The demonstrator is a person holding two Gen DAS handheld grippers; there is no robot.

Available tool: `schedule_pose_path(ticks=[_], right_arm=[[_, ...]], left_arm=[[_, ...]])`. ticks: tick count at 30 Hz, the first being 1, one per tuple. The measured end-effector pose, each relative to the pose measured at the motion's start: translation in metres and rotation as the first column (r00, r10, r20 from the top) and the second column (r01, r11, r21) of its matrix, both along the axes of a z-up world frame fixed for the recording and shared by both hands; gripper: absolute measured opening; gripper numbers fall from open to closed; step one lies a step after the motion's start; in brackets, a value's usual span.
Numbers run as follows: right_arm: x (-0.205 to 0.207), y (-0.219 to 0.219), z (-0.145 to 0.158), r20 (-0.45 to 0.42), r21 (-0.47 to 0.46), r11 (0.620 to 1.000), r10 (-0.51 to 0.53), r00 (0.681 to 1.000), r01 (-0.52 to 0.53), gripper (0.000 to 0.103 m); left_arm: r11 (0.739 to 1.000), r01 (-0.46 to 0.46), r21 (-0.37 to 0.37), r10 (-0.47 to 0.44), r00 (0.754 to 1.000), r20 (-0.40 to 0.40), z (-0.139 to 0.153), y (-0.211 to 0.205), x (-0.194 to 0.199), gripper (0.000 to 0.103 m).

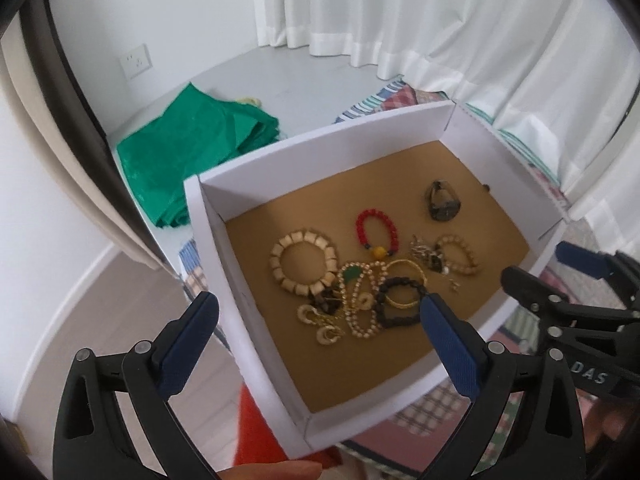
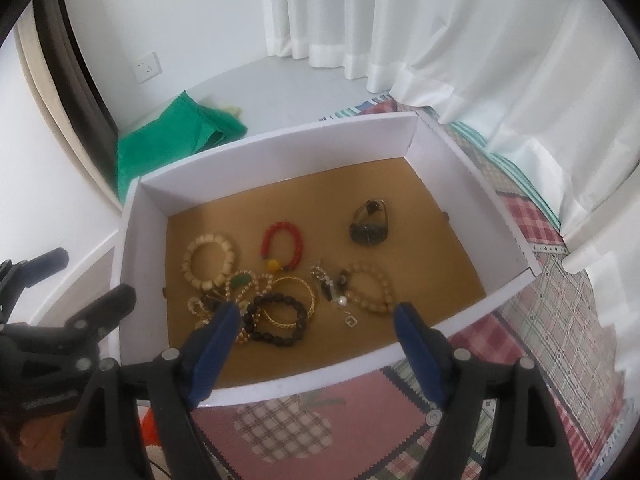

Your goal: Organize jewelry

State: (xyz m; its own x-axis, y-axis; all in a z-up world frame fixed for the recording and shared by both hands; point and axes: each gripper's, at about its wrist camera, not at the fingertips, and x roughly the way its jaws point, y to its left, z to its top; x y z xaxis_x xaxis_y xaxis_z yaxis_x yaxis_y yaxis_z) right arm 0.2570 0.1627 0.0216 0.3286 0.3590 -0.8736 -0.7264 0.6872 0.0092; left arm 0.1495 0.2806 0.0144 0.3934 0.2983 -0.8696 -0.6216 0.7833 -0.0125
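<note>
A white box [image 1: 218,240] [image 2: 280,384] with a brown floor holds a heap of jewelry. In it lie a red bead bracelet [image 1: 376,229] [image 2: 282,246], a cream block bracelet [image 1: 303,266] [image 2: 208,258], a black bead bracelet [image 1: 398,304] [image 2: 278,320], a gold bangle [image 2: 292,300], a tan bead bracelet [image 1: 460,254] [image 2: 370,286] and a dark watch [image 1: 442,200] [image 2: 370,222]. My left gripper [image 1: 320,312] is open and empty above the box's near left corner. My right gripper [image 2: 316,324] is open and empty above the box's near edge.
The box rests on a patchwork checked cloth [image 2: 540,340]. A folded green cloth [image 1: 192,148] [image 2: 168,136] lies on the grey floor behind the box. White curtains [image 2: 440,40] hang at the back and right. A wall socket [image 1: 136,62] sits at the left.
</note>
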Motion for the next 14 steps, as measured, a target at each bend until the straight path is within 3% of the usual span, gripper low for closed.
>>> schedule_pose_path(ticks=[8,14], right_arm=[[-0.0005,-0.0013,-0.0031,0.003,-0.005,1.000,-0.005,1.000,0.005,0.081],[0.0021,-0.0050,-0.0035,0.002,0.009,1.000,-0.018,1.000,0.018,0.081]], left_arm=[[0.998,-0.025,-0.051,0.025,1.000,0.006,-0.0074,0.0040,0.0005,0.101],[0.999,-0.030,-0.039,0.032,0.999,0.039,-0.0066,0.0013,-0.0005,0.100]])
